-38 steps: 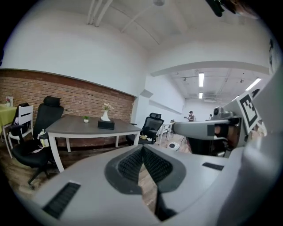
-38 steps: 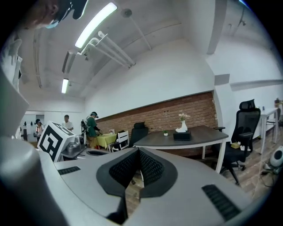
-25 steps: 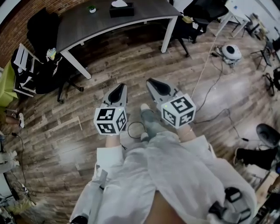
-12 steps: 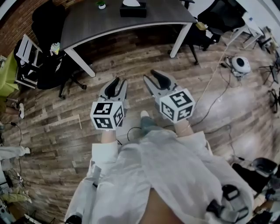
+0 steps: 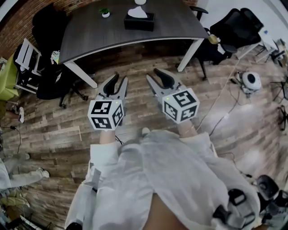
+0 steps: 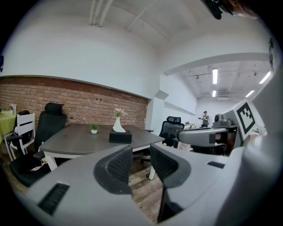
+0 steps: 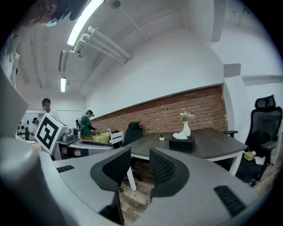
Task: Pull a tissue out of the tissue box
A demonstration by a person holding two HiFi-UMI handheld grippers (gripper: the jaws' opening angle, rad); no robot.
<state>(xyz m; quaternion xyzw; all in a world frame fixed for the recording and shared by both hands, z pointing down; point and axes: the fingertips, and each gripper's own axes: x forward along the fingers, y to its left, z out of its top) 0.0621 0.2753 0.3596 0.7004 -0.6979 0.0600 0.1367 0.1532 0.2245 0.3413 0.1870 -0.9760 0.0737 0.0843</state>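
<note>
Black, oblong tissue box with a crumpled white tissue sat at twelve o'clock on the smooth grey surface; left tongs and right tongs both gaped, empty.

No words, brands or numbers can be read anywhere. The marker cubes on the left gripper and right gripper bear only black-and-white square patterns.

Black, low, rectangular tissue box, standing flat and upright around the middle of the dark grey tabletop, well back from its near edge. White tissue poking up through the top slot in a soft crumpled peak, still lodged in the box.
</note>
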